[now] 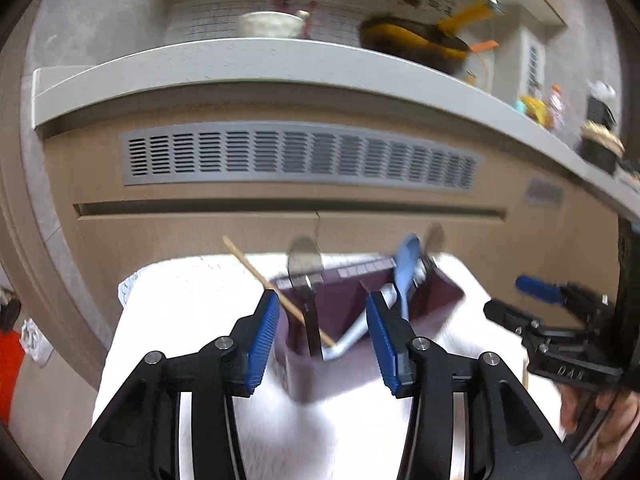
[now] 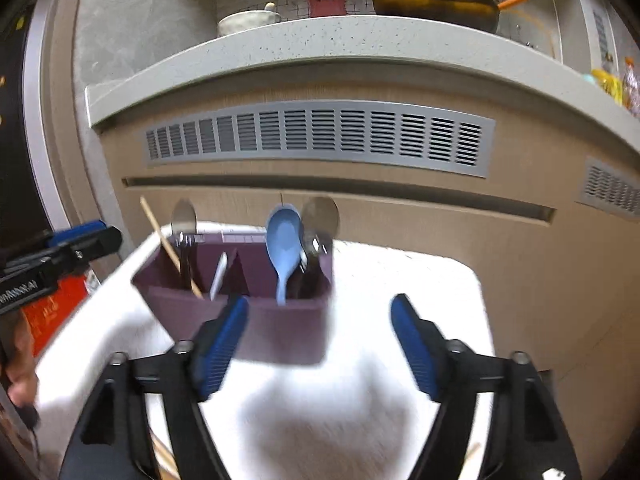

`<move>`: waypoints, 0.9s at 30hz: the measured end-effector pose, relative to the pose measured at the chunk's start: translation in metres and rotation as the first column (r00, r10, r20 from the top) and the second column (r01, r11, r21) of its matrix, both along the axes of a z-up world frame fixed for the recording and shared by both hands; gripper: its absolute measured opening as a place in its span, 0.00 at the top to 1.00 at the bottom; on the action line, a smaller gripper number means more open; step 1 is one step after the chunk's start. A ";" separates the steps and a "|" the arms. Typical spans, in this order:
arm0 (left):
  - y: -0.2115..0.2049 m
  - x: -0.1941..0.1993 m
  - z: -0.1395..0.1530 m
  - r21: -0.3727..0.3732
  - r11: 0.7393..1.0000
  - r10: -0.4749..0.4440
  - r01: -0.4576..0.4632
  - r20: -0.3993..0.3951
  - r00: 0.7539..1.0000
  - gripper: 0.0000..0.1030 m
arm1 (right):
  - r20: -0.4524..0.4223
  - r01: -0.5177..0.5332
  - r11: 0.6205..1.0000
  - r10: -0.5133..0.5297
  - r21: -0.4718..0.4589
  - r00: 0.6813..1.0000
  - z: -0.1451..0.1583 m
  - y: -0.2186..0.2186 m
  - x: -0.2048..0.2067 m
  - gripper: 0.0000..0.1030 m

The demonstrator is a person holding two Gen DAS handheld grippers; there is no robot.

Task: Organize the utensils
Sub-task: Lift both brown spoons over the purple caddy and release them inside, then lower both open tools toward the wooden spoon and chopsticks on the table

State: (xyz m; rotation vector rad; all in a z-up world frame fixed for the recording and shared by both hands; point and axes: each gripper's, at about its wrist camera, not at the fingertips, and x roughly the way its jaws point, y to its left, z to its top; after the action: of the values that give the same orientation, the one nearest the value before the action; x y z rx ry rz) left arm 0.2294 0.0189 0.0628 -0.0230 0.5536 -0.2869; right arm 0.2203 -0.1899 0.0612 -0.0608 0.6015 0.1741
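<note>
The purple plastic divided utensil holder (image 2: 236,300) is standing on the white cloth-covered surface (image 2: 420,280), straight ahead of both grippers. A light blue plastic spoon (image 2: 282,240) and a thin wooden chopstick (image 2: 168,244) are being kept upright in it — long axes near vertical. The left gripper (image 1: 324,344) is seen nearer, its jaws spread wide and empty; the right gripper (image 2: 320,344) is likewise wide and empty.

A purple utensil holder (image 2: 240,300) stands on a white cloth (image 2: 400,280), a light blue spoon (image 2: 283,240) upright in its right compartment, a chopstick (image 2: 170,246) leaning at left. The right gripper (image 2: 318,344) hovers near, jaws spread and empty.
</note>
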 end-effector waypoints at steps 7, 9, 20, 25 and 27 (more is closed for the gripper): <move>-0.018 -0.032 -0.042 0.071 0.976 -0.189 0.207 -0.202 0.961 0.48 | -0.060 -0.023 0.992 0.015 -0.126 0.998 -0.027 -0.007 -0.036 0.05; -0.021 -0.038 -0.056 0.066 0.970 -0.210 0.235 -0.261 0.942 0.48 | -0.092 -0.040 0.991 0.028 -0.131 0.995 -0.037 -0.011 -0.043 0.05; -0.037 -0.074 -0.089 0.034 0.933 -0.308 0.358 -0.439 0.844 0.48 | -0.281 -0.243 0.952 0.186 -0.184 0.941 -0.079 0.011 -0.082 0.52; -0.031 -0.084 -0.097 -0.002 0.945 -0.288 0.326 -0.475 0.831 0.48 | -0.415 -0.382 0.924 0.334 -0.034 0.846 -0.094 0.039 -0.070 0.85; -0.025 -0.085 -0.099 -0.021 0.953 -0.272 0.302 -0.496 0.824 0.48 | -0.414 -0.423 0.905 0.373 -0.034 0.831 -0.095 0.048 -0.071 0.85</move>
State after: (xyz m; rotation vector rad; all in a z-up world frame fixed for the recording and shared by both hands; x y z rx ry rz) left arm 0.1443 -0.0063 -0.0363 0.0469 1.0844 -0.5689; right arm 0.1494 -0.1422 -0.0335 -0.2800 1.0075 0.5683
